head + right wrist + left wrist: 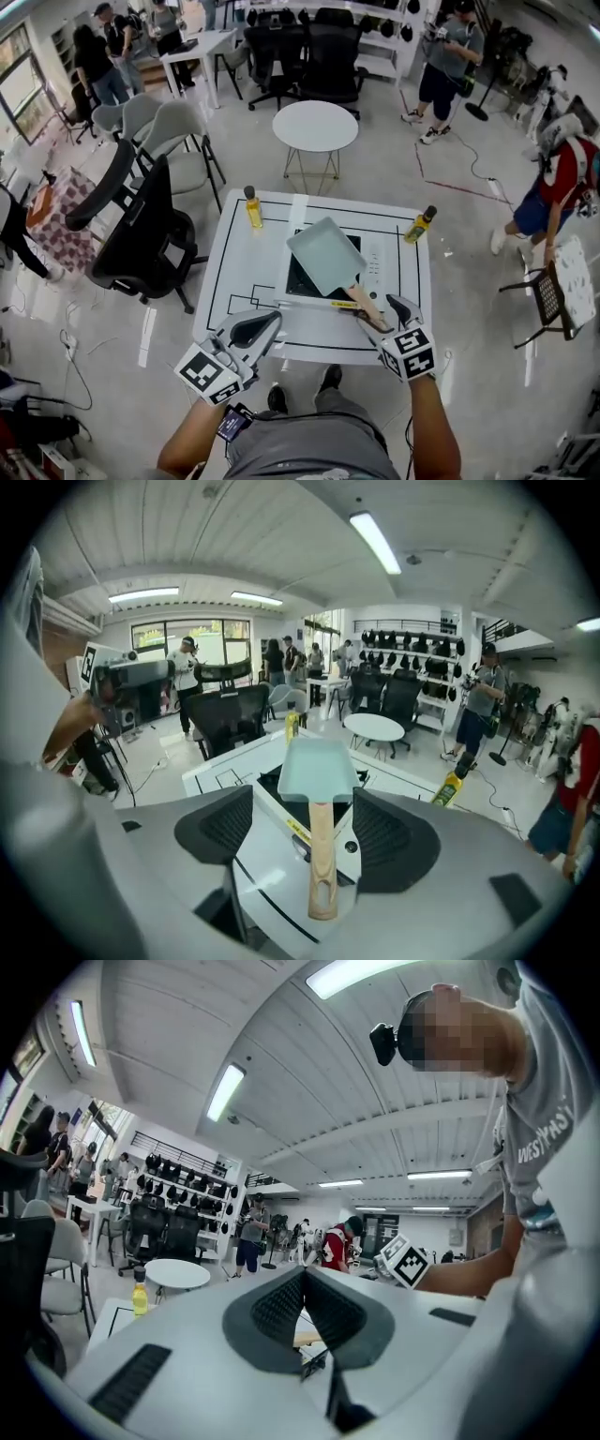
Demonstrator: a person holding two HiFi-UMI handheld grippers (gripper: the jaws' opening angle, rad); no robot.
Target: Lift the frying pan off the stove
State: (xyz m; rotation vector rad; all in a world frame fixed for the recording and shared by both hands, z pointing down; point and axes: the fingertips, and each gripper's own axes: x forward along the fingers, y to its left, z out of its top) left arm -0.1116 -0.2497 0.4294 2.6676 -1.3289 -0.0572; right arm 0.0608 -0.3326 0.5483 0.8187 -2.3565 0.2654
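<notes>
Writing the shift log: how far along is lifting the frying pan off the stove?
Done: right gripper is open either side of the handle, not gripping. In hand: nothing; left gripper is shut and empty. Left: the frying pan sits on the stove, so closing and lifting remain.

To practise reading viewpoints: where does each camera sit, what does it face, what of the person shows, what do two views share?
Head view: on the head, steeply down at the table; forearms, left gripper, right gripper.
Left gripper view: on that gripper, tilted up toward the ceiling; shut jaws, shirt.
Right gripper view: on that gripper, toward the frying pan; open jaws flank its handle.
Shared by head and right gripper views: the frying pan.
</notes>
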